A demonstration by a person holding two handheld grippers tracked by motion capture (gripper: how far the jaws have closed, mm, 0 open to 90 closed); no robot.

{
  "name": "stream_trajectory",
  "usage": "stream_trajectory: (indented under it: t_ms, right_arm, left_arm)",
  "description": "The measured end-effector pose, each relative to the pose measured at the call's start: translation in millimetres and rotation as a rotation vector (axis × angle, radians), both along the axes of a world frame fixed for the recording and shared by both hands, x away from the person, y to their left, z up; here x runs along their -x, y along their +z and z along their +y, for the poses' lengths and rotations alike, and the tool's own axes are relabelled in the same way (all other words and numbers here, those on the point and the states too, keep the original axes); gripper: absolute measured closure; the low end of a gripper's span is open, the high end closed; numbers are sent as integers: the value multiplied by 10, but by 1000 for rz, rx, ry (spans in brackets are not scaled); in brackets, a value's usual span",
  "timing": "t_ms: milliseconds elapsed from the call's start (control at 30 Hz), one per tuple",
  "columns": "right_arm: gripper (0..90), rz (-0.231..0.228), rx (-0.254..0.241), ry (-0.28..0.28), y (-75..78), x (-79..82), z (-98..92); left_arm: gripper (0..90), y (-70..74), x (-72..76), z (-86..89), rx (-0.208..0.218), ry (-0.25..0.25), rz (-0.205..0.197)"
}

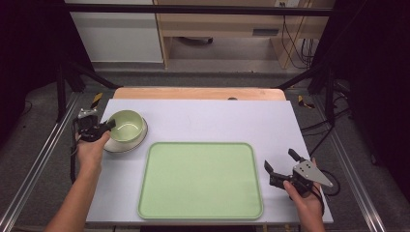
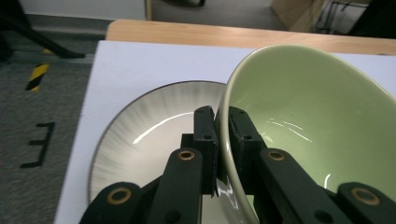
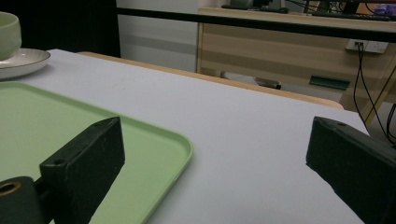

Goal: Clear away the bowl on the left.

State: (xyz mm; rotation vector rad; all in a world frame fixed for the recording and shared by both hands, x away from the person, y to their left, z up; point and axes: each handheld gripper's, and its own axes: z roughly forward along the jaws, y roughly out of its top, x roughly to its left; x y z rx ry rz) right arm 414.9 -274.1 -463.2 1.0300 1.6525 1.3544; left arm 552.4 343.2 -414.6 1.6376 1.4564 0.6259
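While nothing's on the tray yet:
left gripper point(image 2: 223, 123): pinching green bowl point(image 1: 126, 125) rim, far left, on plate point(image 2: 140, 135)
right gripper point(image 1: 283, 166): wide open, waiting near right
tray point(image 1: 200, 180): empty, probably the bowl's destination

— How's the light over the desk point(image 1: 203, 121)?

— Bright and even from above, hardly a shadow, though the room's sides go almost black.

— Any glare?

— White streaks inside the green bowl point(image 2: 303, 107) and on the plate point(image 2: 140, 135) under it.

— Sharpness?

— The high view is soft and grainy. Up close, the right gripper point(image 3: 215, 158) shows blurred jaws, and the far background stays reasonably clear.
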Motion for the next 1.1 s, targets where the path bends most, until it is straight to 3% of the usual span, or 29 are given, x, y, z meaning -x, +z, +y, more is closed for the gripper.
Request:
stream_trajectory:
  t_ms: [100, 300, 467, 800, 933, 1100]
  right_arm:
    - [39, 3, -4, -1, 0, 0, 6]
    - [40, 3, 3, 5, -5, -4, 25]
    - [28, 8, -1, 8, -6, -9, 45]
    - [23, 13, -13, 1, -14, -10, 29]
    - [23, 13, -17, -3, -14, -10, 25]
    - [24, 17, -18, -2, -3, -8, 44]
  left_arm:
    - [832, 46, 52, -39, 1, -21, -11]
    - [832, 155, 209, -142, 49, -63, -45]
    - [832, 200, 328, -300, 46, -111, -72]
    - [832, 144, 480, -511, 53, -152, -114]
    - [832, 134, 501, -535, 54, -167, -112]
    - [832, 145, 589, -531, 97, -168, -125]
